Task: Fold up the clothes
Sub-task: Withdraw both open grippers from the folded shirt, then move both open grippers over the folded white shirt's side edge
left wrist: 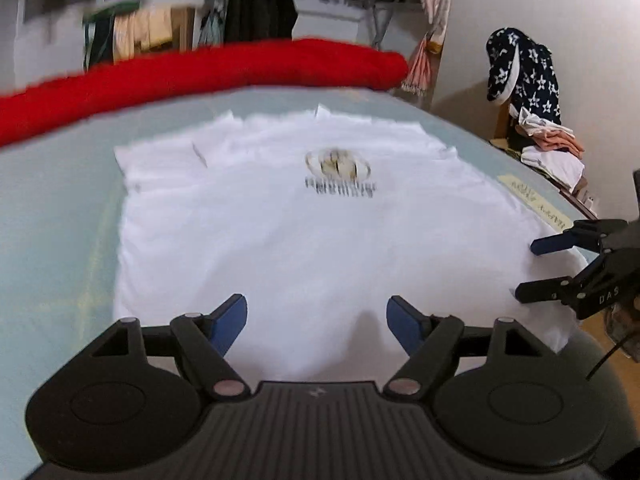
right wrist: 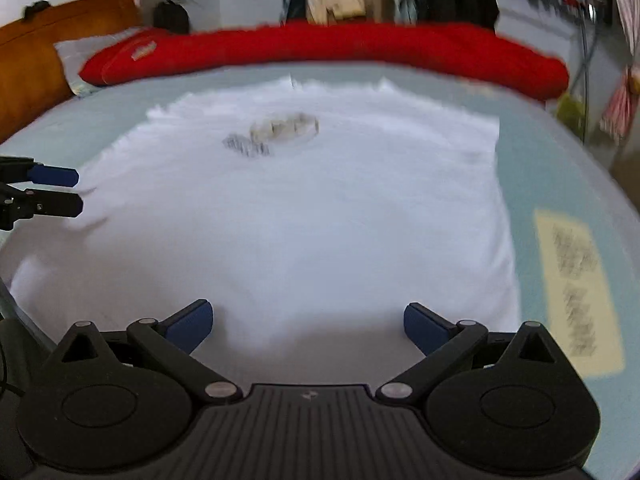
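T-shirt [left wrist: 300, 240] spread flat; both tongs [left wrist: 316, 322] [right wrist: 308, 326] gaping.

A white T-shirt [left wrist: 304, 236] fills the centre of both views, plain except for a blurred gold and grey emblem [left wrist: 338, 165] with dark grey lettering beneath it, just above frame centre. It lies on a pale blue-green bed sheet [left wrist: 52, 216]. A bright red bolster [left wrist: 208, 70] runs across the upper part of each frame. At the right edge, a pale yellow label [right wrist: 576, 292] with dark grey lettering sits on the sheet. In the upper right of the left wrist view hangs a navy garment [left wrist: 528, 72] patterned with white stars, above pink and white folded clothes [left wrist: 554, 148]. The left gripper [left wrist: 316, 324] and right gripper [right wrist: 308, 322] are black with dark blue pads on their jaws. An orange-brown headboard [right wrist: 28, 68] shows at the upper left of the right wrist view.
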